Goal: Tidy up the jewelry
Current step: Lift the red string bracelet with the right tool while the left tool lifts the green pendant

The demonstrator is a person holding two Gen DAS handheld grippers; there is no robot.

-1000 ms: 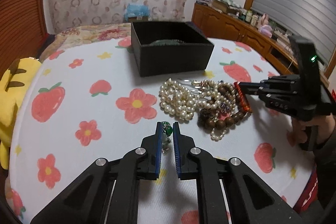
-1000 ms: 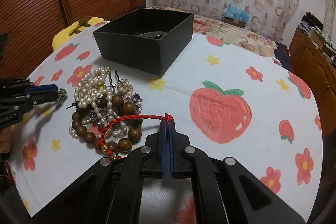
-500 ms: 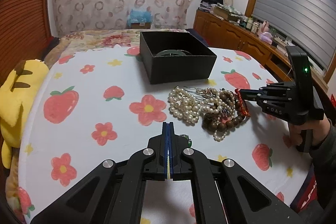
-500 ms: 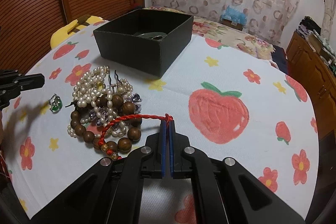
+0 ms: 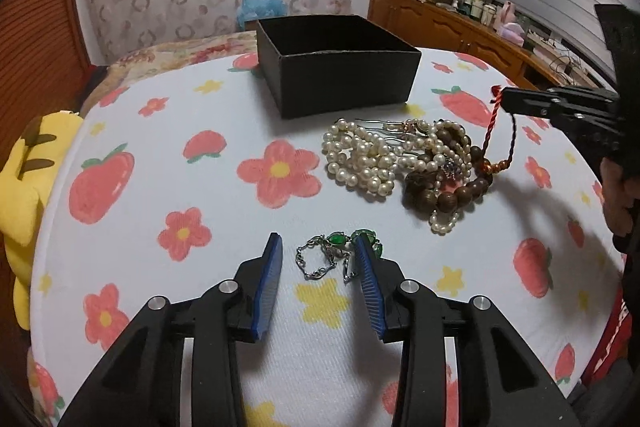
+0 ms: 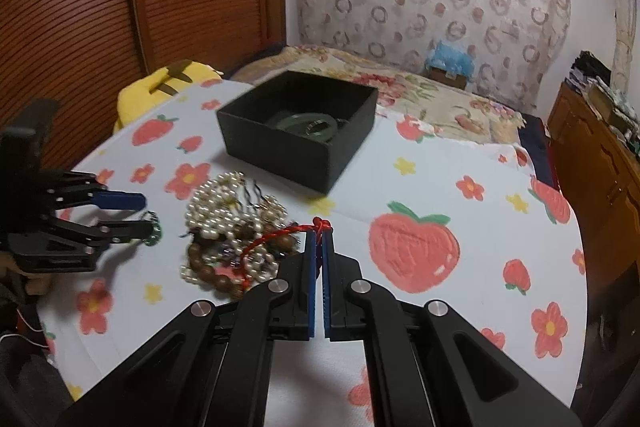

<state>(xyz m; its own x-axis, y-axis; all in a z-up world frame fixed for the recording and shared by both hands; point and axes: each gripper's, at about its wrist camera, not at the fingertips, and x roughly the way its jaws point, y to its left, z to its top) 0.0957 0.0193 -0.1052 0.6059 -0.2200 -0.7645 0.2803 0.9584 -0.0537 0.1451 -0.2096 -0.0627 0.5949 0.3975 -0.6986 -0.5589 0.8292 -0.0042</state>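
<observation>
Fingers: left gripper (image 5: 318, 247) opening, chain (image 5: 320, 261) loose between | right gripper (image 6: 318, 233) pinching red cord (image 6: 272, 239) above pile (image 5: 404, 163) | box (image 6: 296, 131) behind | risk: cord snags beads, drags pile

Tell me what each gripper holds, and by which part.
The right gripper is shut on the red cord bracelet, pinching it by its knot. The left gripper, its jaws opening, holds nothing; the green-stone chain lies on the tablecloth between them.

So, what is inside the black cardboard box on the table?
In the right wrist view, the black cardboard box holds greenish ring-shaped bangles. Their exact number is unclear, and the near wall hides part of the floor. From the left wrist view, the inside is hidden.
</observation>
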